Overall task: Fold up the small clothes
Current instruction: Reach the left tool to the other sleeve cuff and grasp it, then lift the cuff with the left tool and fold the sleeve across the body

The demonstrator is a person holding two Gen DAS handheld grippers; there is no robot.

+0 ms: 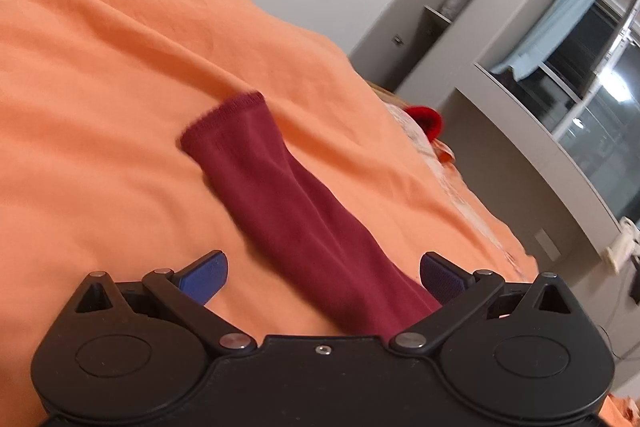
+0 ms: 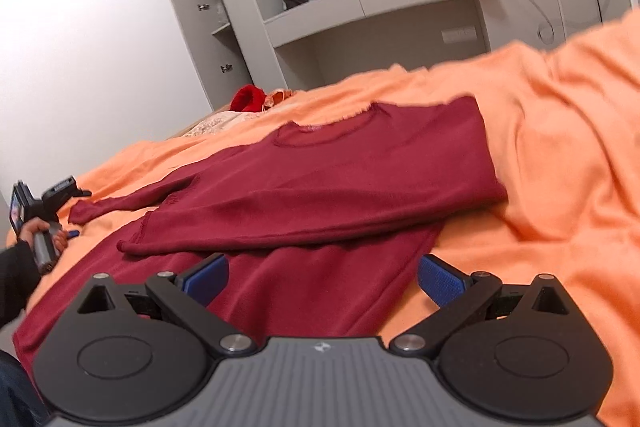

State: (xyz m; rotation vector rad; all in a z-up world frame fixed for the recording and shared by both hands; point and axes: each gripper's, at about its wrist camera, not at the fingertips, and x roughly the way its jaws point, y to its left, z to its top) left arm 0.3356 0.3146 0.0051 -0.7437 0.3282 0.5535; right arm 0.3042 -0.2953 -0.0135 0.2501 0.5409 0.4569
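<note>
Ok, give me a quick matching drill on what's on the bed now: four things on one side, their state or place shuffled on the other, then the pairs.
Things:
1. maroon sweater
2. sleeve
3. right gripper
4. red item

States:
A. jaws wide open, nothing pinched
B. at the far edge of the orange bedspread
C. one side already folded over the body
D. stretched out flat, cuff pointing away from the left gripper

Pairs: 1-C, 2-D, 3-A, 4-B
</note>
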